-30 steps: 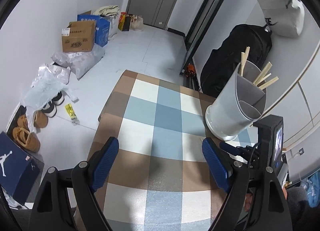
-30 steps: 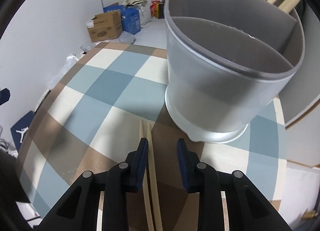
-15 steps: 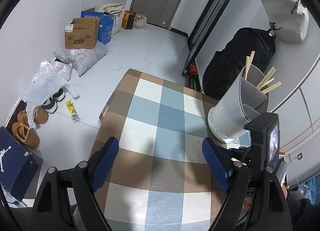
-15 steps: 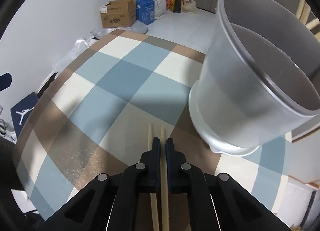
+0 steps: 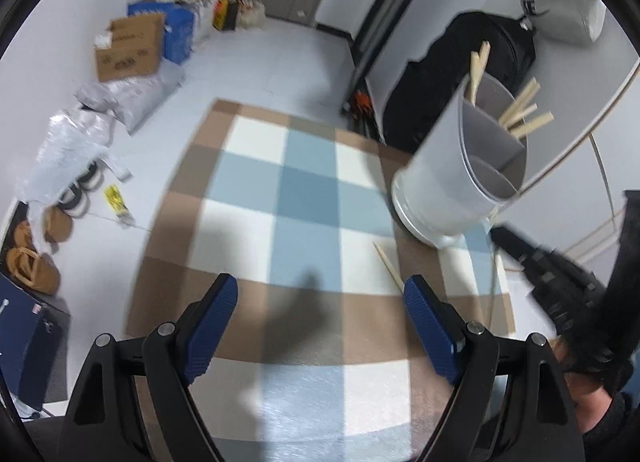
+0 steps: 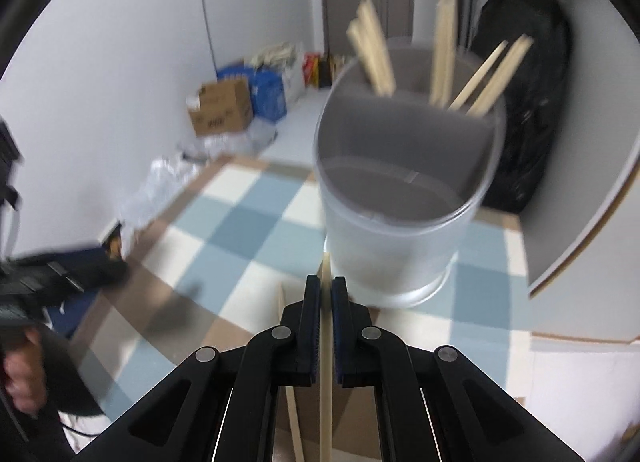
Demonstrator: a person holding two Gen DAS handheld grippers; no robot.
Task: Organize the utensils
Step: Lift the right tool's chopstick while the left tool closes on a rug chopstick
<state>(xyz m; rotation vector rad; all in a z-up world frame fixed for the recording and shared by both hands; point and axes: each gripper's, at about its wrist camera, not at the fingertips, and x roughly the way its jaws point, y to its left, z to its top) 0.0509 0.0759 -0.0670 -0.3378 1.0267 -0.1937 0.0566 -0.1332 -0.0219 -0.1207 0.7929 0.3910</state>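
A grey divided utensil holder [image 6: 404, 198] stands on the checked table [image 6: 224, 222], with several wooden chopsticks [image 6: 444, 50] upright in its far compartment. My right gripper [image 6: 325, 286] is shut on one wooden chopstick [image 6: 325, 358], lifted just in front of the holder. A second chopstick [image 6: 291, 374] lies on the table below it. In the left wrist view the holder [image 5: 460, 178] stands at the right, the loose chopstick [image 5: 389, 266] lies near it, and my left gripper [image 5: 320, 302] hangs open over the table with nothing between its fingers. The right gripper [image 5: 508, 242] shows dark at the right edge.
A black bag [image 5: 448, 74] leans behind the holder. Cardboard and blue boxes [image 5: 132, 46], plastic bags [image 5: 72, 142] and shoes [image 5: 28, 262] lie on the floor left of the table. A white curved panel [image 6: 592, 198] rises at the right.
My right gripper closed on one chopstick and lifted it off the table toward the holder. The left gripper shifted a little, still open.
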